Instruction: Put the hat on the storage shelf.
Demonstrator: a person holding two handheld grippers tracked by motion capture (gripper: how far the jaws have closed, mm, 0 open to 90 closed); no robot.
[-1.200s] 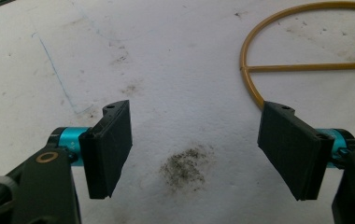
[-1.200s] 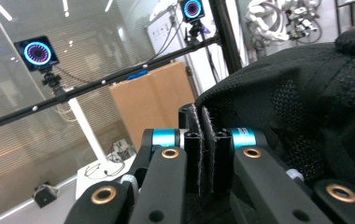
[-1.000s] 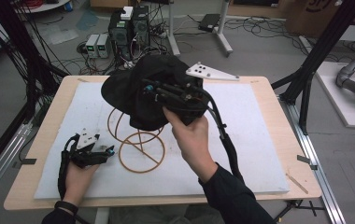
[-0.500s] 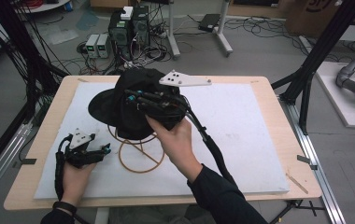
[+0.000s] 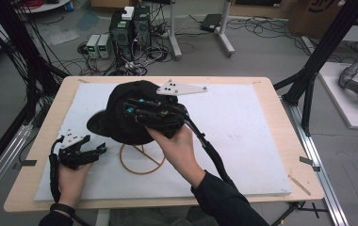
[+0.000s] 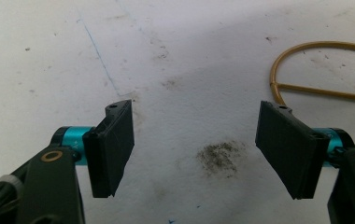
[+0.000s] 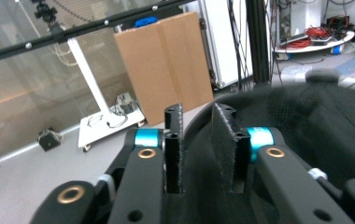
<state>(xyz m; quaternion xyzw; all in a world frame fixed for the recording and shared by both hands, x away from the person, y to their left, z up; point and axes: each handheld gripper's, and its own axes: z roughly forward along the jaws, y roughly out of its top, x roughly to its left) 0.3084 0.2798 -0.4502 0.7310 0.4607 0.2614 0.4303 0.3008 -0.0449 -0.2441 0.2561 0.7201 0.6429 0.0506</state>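
A black cap [image 5: 118,123] hangs above the white board, brim pointing left, with my right gripper [image 5: 131,109] shut on its fabric. In the right gripper view the cap's edge [image 7: 315,112] sits pinched between the two jaws of the right gripper [image 7: 199,112]. Below the cap, a gold wire stand [image 5: 142,164] rests on the board, its upper part hidden by the cap. My left gripper [image 5: 99,149] lies low at the board's left, open and holding nothing. In the left gripper view, the left gripper [image 6: 196,140] has its jaws wide apart over the stained board, with the stand's ring [image 6: 315,90] off to the right.
The white foam board [image 5: 243,132] covers most of the wooden table [image 5: 266,82]. Black frame posts [image 5: 318,61] stand at the table's right and left sides. Computers and cables [image 5: 130,23] sit on the floor beyond the far edge.
My right gripper has carried the cap leftward and nearer, over the wire stand. The left gripper has shifted only slightly and stays open.
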